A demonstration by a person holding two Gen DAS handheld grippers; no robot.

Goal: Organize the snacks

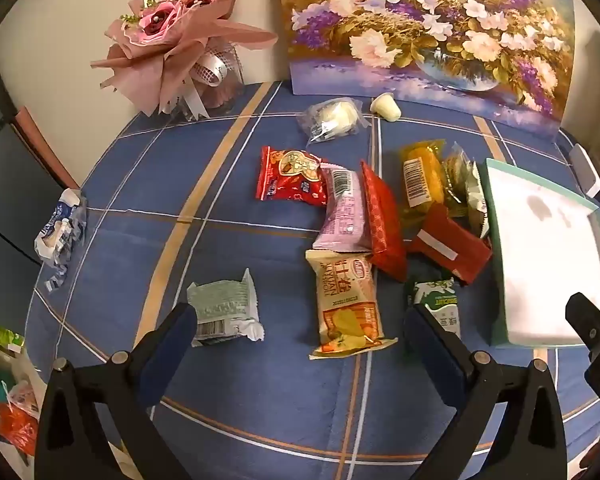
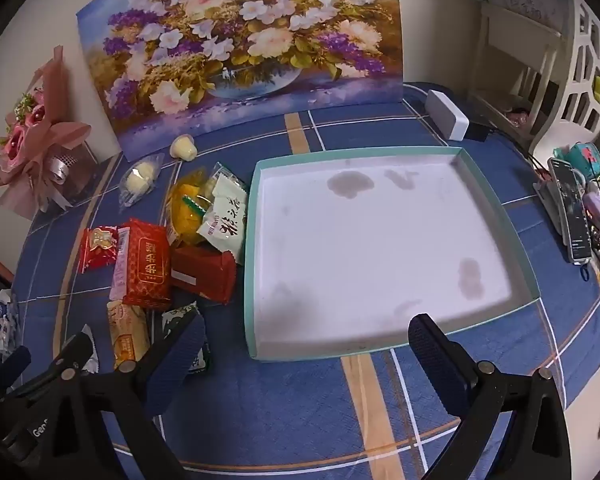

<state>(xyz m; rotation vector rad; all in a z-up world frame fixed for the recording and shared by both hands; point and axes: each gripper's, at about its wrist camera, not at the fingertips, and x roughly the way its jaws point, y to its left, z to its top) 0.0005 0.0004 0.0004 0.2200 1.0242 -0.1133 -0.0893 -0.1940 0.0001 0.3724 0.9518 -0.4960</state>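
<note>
Left wrist view: left gripper [image 1: 300,332] spread wide, nothing between the jaws, hovering over the blue plaid tablecloth [image 1: 228,392]. Pale green wrapped snack [image 1: 224,308] lies just beside its left finger; cream-and-orange packet [image 1: 346,304] sits between the fingers' line, farther up the table. Snack pile mid-table: red printed pouch [image 1: 290,178], lilac packet [image 1: 342,210], red patterned pack [image 1: 382,220], yellow packet with barcode [image 1: 422,178], dark red pack [image 1: 450,244]. Clear-wrapped white snack [image 1: 332,118] and a small jelly cup [image 1: 386,107] lie near the flower painting [image 1: 428,24]. Blue-white wrapper [image 1: 60,232] sits apart at the left edge. Pink bouquet [image 1: 172,36] at the back left.

Right wrist view: right gripper [image 2: 304,344] also released and empty, over the near rim of the teal-edged tray [image 2: 252,240]. Tray holds no snacks; pile lies just left of it, white-green packet [image 2: 226,220] touching its wall. White box [image 2: 448,114] behind the tray, phone [image 2: 572,212] far right.
</note>
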